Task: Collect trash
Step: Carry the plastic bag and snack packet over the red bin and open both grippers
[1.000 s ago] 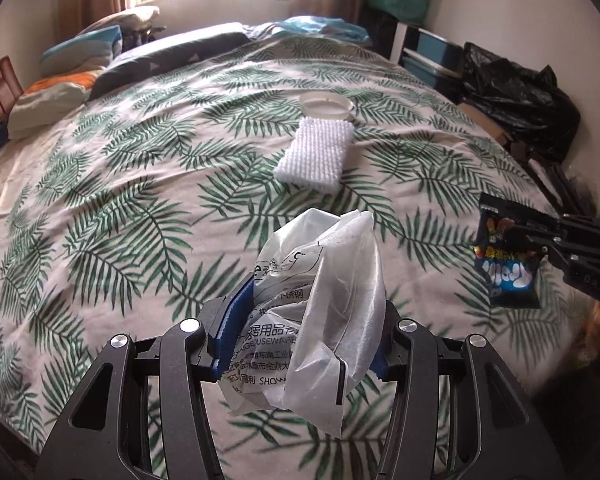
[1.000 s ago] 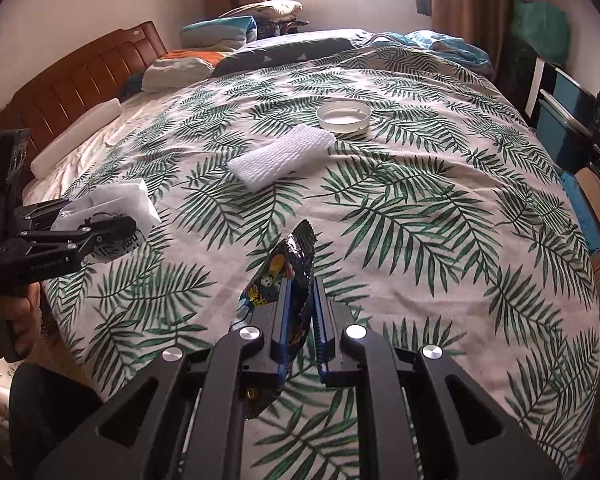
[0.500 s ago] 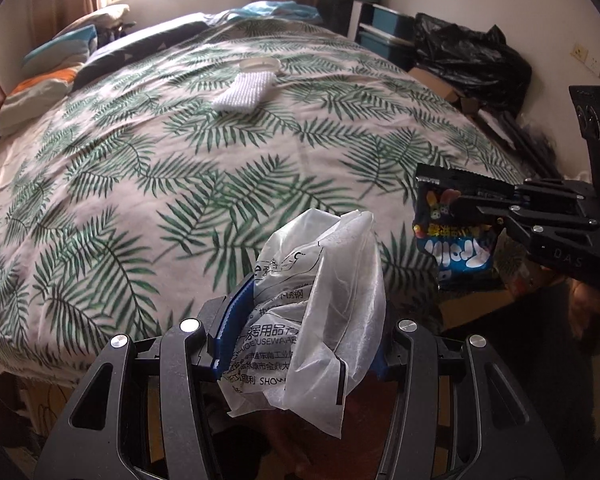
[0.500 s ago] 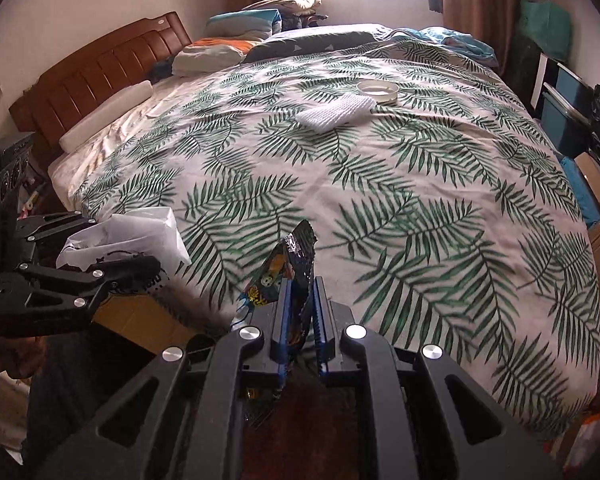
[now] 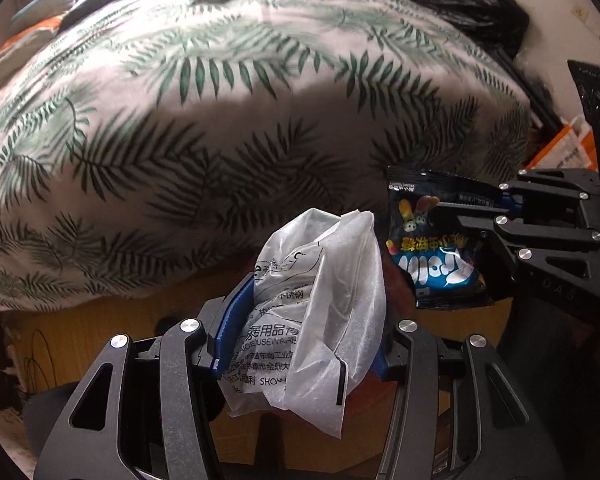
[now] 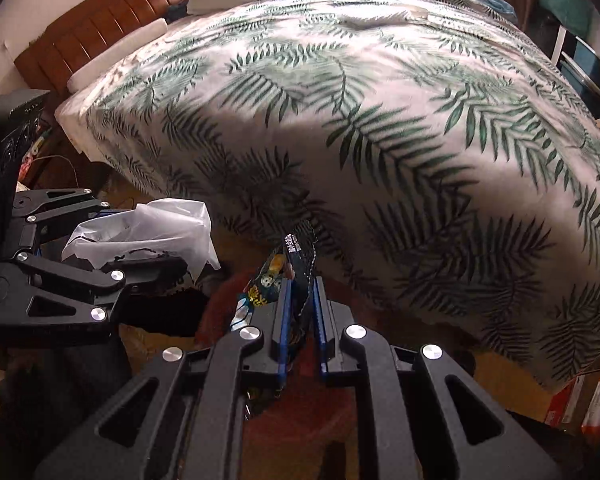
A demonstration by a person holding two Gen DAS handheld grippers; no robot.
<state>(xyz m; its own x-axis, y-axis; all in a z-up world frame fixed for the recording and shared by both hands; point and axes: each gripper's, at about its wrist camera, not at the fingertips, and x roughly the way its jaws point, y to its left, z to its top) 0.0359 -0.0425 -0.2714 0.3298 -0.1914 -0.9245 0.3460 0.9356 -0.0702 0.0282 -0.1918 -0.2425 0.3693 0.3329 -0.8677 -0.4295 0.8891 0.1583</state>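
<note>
There are two pieces of trash, one in each gripper: one bag and one wrapper.

The bag is thin, milky-white plastic, crumpled, with black printed text in Chinese and some Latin letters. The left gripper has its fingers closed on the lower part of it, and the blue pads press it from both sides. Its long axis follows the fingers, forward and up in the left wrist view, and the loose upper end stands above the fingertips. One flap hangs down past the pads toward the camera.

The wrapper is a dark, glossy snack packet with bright cartoon figures and big white letters on blue. The right gripper holds it, its fingers pinched tight on the thin foil. In the right wrist view it is seen edge-on and its long axis points forward and up, with the jagged top edge above the fingertips. In the left wrist view it hangs flat-on from the fingers, and its print is upside down.

Both pieces are in the air beside the foot edge of the bed, lower than the mattress top, near each other but apart. The bed has one cover with green leaf print.
</note>
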